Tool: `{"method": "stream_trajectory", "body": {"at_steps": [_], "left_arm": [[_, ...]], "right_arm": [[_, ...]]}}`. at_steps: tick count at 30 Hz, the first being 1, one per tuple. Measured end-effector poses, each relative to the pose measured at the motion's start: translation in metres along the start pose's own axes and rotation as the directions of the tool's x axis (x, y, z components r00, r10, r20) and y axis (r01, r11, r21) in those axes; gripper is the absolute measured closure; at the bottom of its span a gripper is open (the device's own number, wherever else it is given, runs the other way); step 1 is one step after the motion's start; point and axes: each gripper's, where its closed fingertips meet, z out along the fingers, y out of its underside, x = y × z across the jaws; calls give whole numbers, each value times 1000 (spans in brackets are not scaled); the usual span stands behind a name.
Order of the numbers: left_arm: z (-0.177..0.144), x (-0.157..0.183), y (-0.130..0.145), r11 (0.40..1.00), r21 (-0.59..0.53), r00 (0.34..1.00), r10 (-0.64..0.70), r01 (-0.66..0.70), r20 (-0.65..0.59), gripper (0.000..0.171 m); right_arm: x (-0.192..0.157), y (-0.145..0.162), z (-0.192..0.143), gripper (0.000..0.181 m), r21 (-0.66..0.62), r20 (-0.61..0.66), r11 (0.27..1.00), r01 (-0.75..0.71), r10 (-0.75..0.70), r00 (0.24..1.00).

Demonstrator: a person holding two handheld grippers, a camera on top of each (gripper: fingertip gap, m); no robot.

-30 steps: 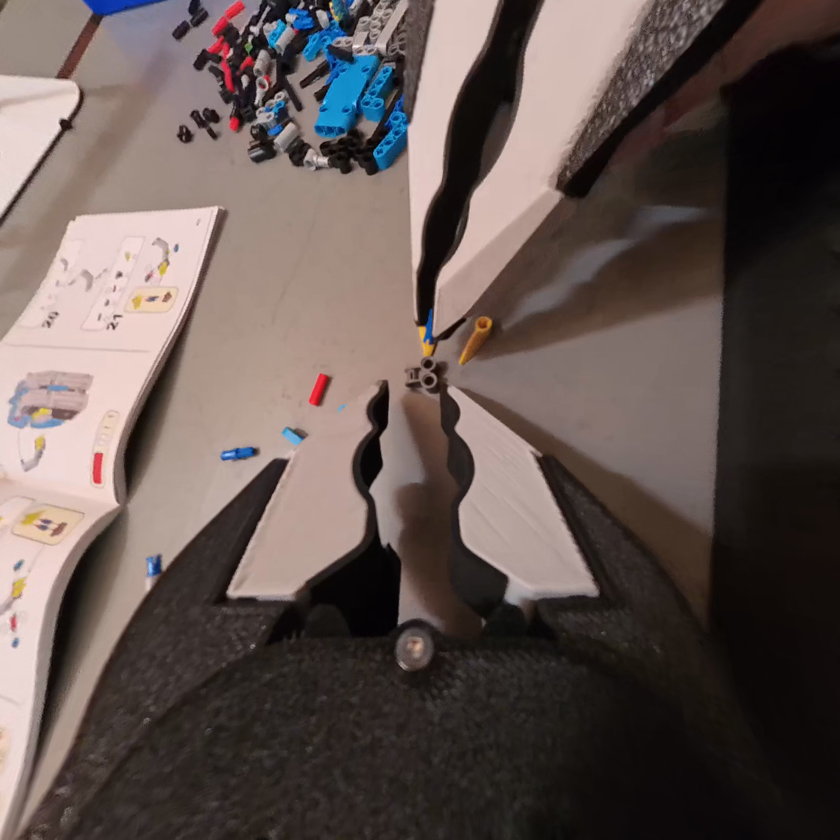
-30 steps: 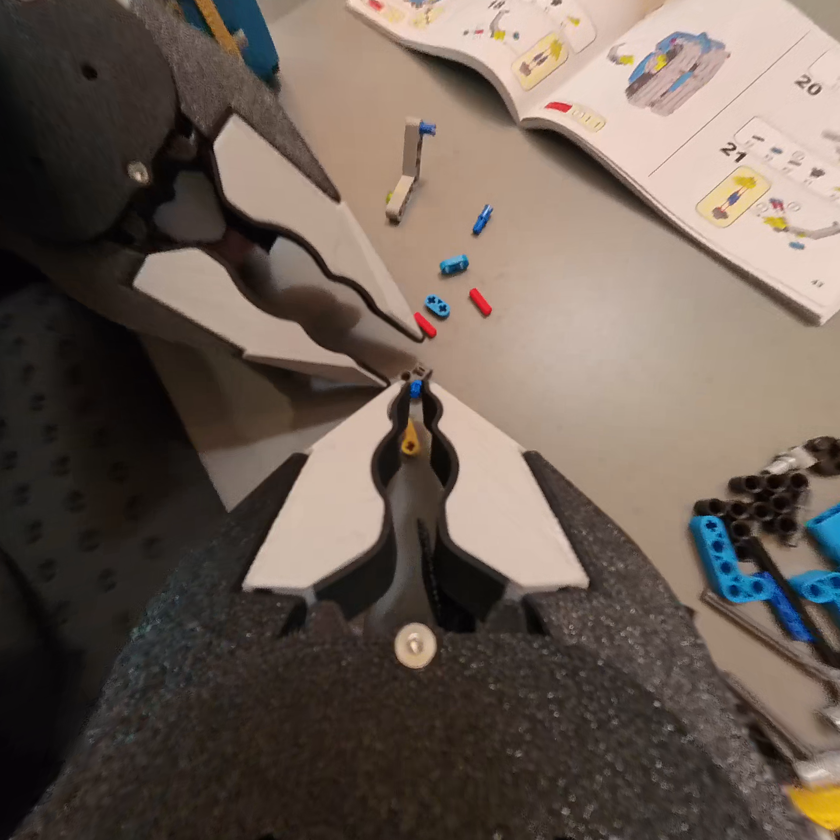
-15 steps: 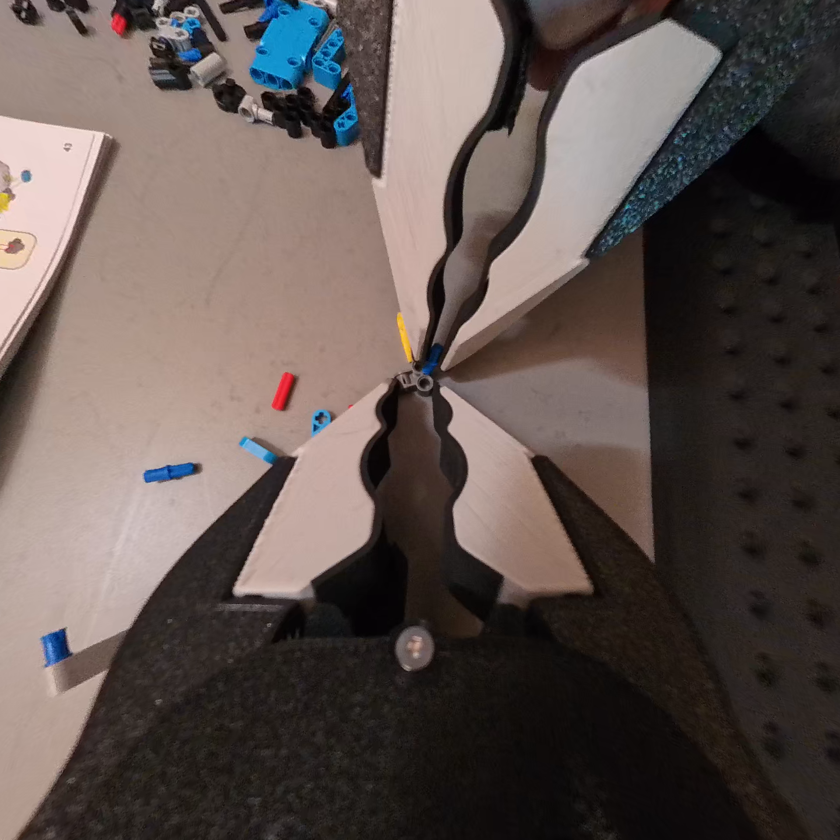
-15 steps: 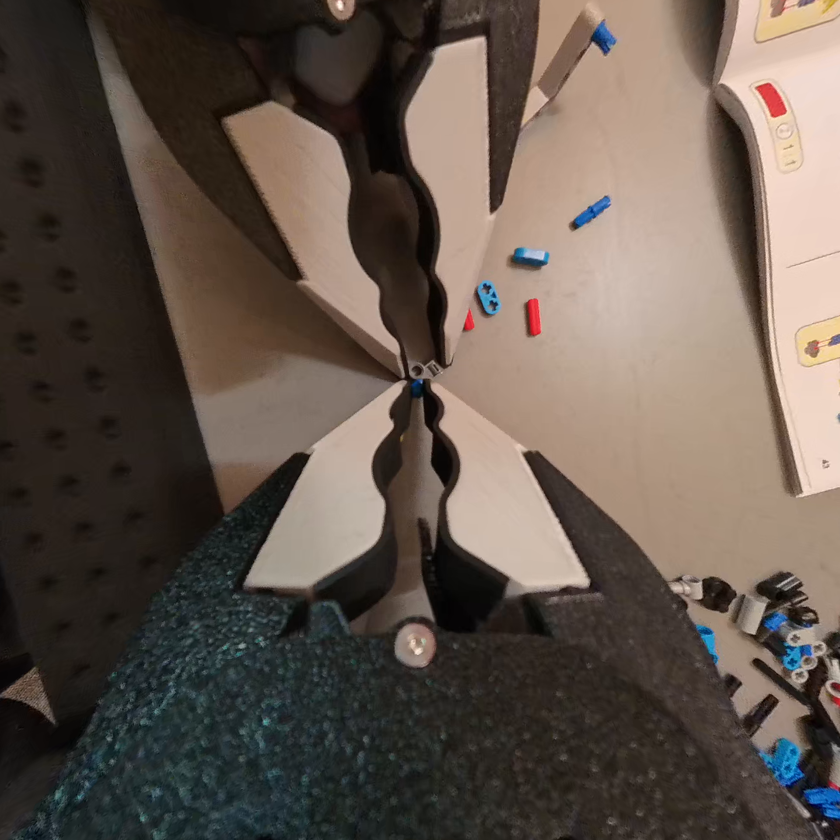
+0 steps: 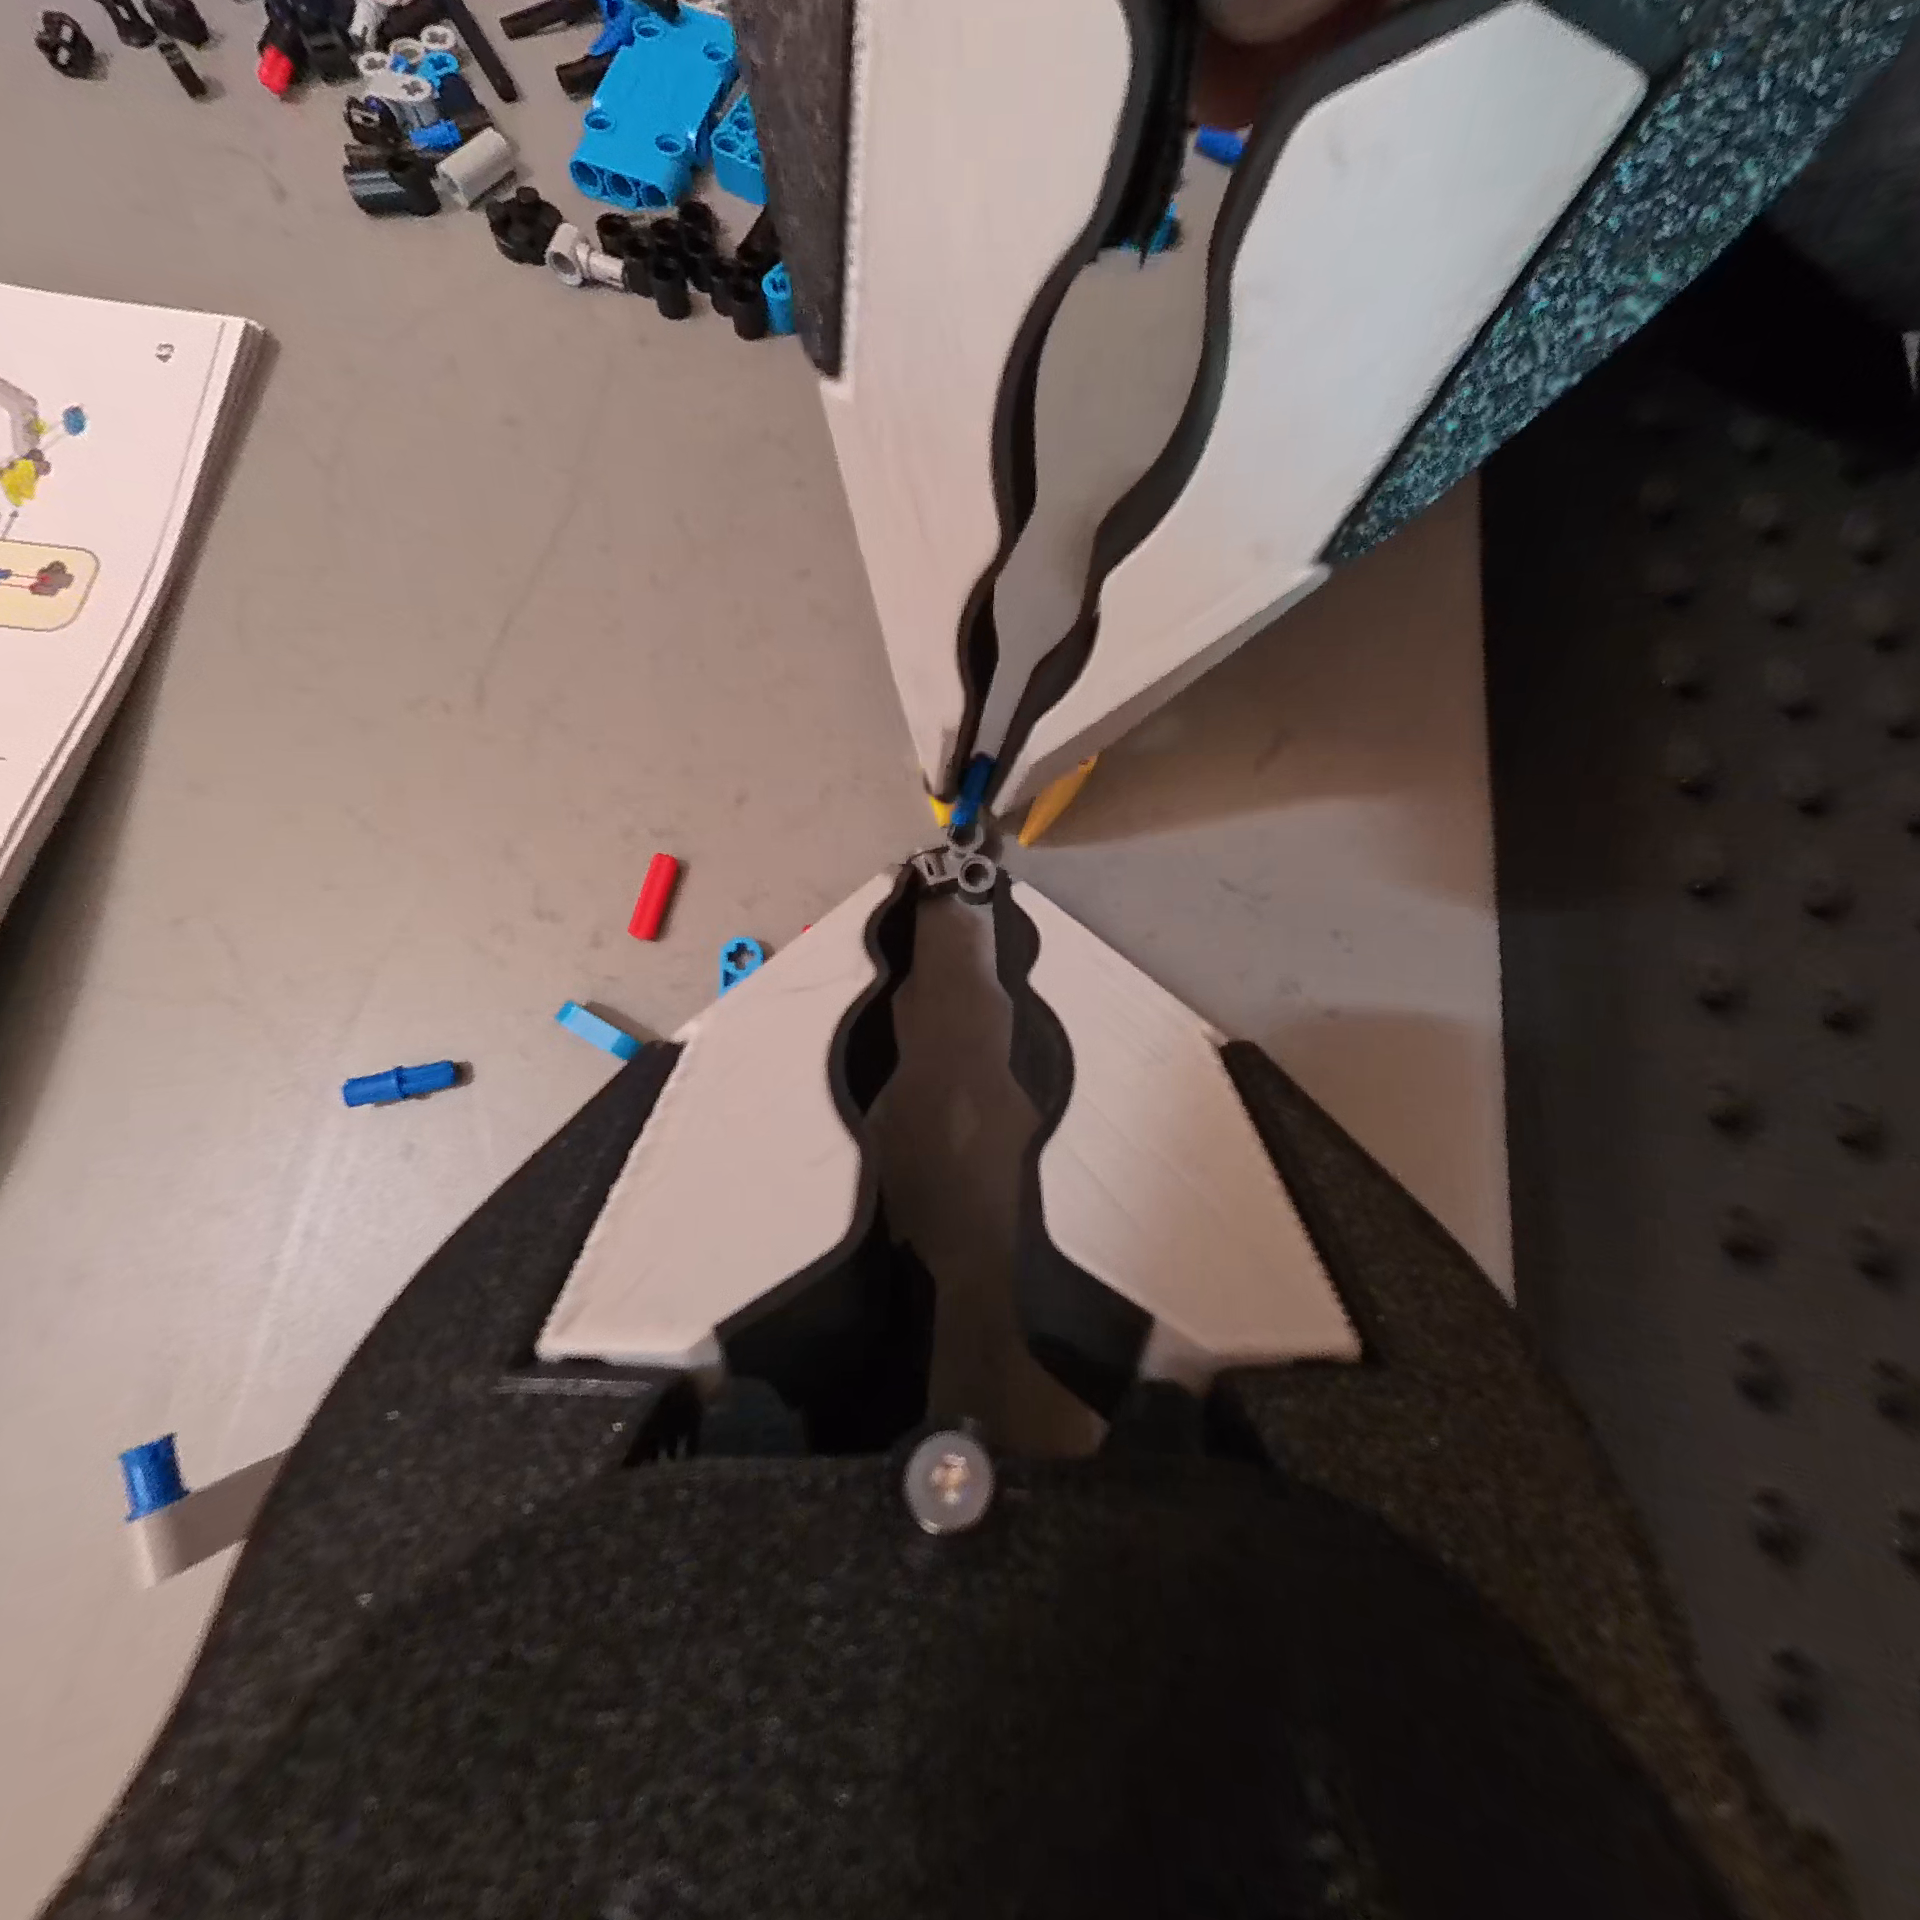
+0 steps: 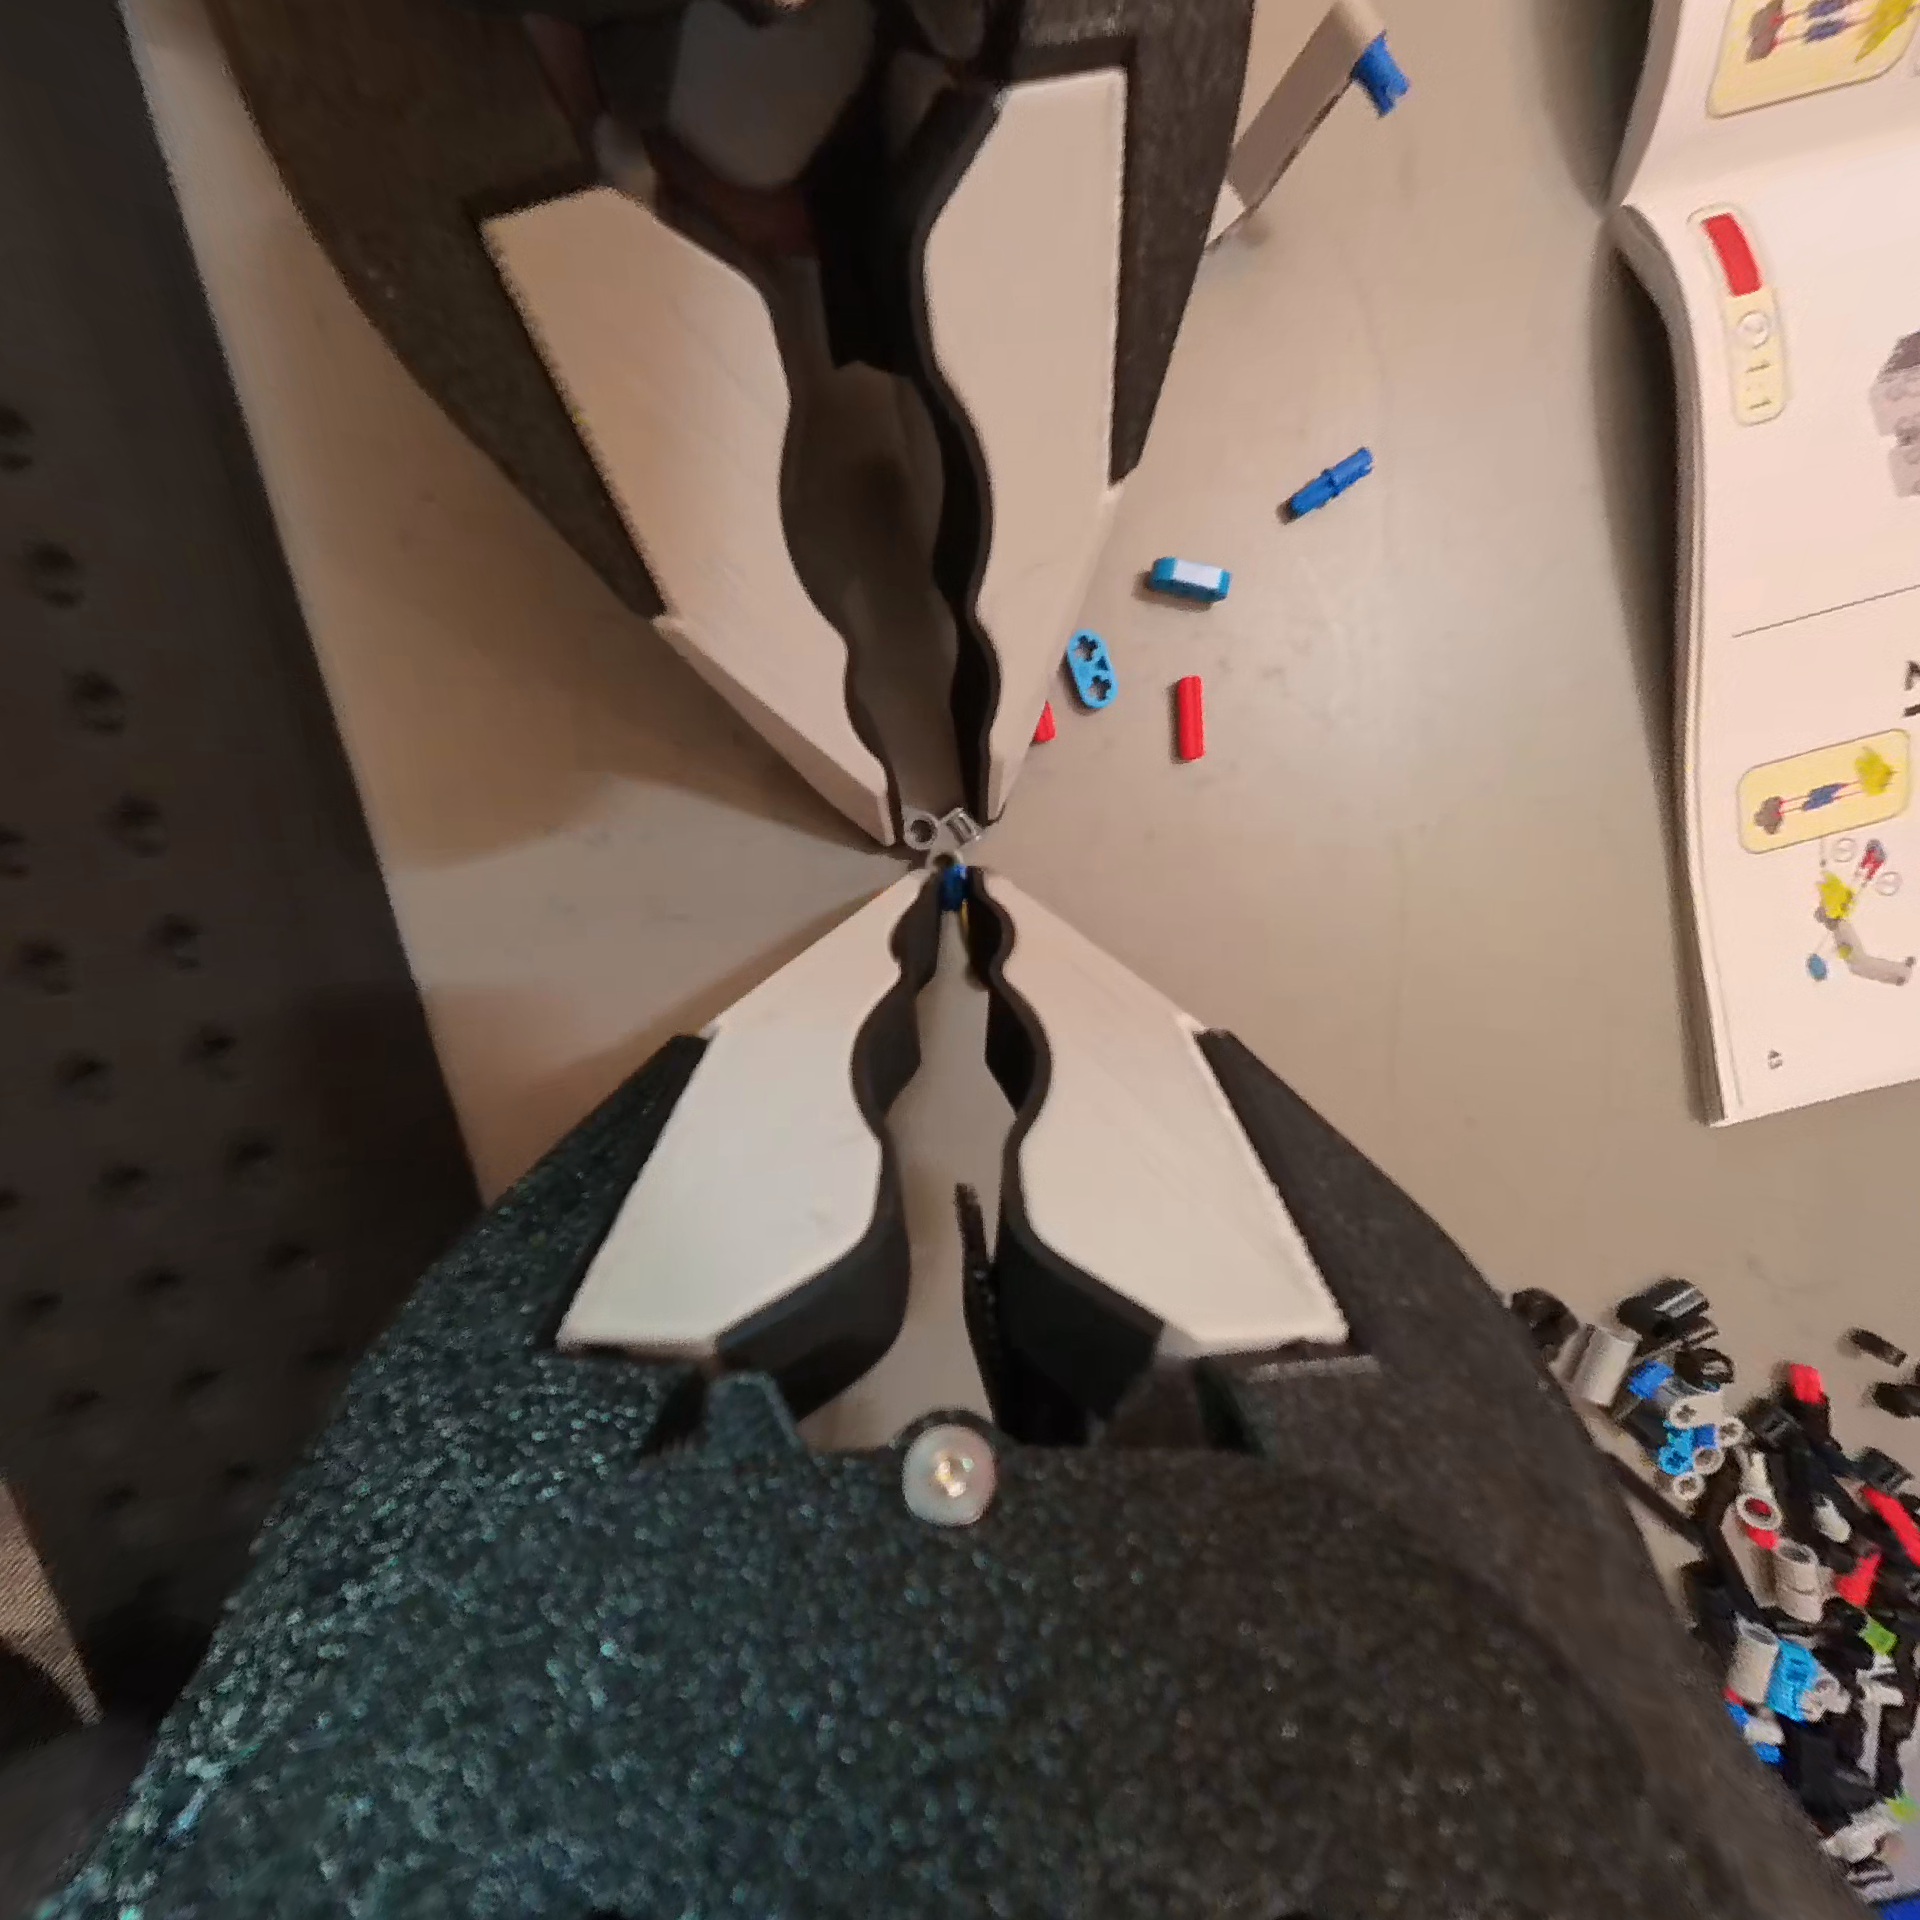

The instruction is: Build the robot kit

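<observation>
Your left gripper (image 5: 958,871) pinches a small grey plastic connector (image 5: 961,868); your right gripper (image 6: 953,896) clamps a blue plastic pin (image 6: 950,885), tips meeting.

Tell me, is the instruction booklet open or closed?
Open: the white paper instruction booklet lies spread flat on the grey table, printed pages facing up.

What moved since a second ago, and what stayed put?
The two grippers turned to meet tip to tip. The right gripper brought its blue pin up against the small grey connector held by the left gripper. Both grips stayed shut; the red piece stayed on the table.
</observation>
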Motion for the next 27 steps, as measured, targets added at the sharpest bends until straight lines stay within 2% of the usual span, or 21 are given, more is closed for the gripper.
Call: {"method": "stream_trajectory", "body": {"at_steps": [5, 11, 19, 27], "left_arm": [[0, 0, 0, 1000, -1, 1000, 16, -16, 12, 157], [0, 0, 1, 999, -1, 999, 33, -33, 24, 157], [0, 1, 1, 999, -2, 999, 39, -39, 27, 157], [0, 1, 1, 999, -2, 999, 44, -44, 30, 157]], "right_arm": [[1, 4, 5, 177, -44, -9, 998, 37, -38, 999], [1, -3, -4, 177, 7, 15, 1000, 7, -8, 1000], [-2, -2, 2, 177, -52, 7, 997, 52, -52, 999], [-3, -3, 4, 177, -34, 37, 996, 79, -78, 996]]}}
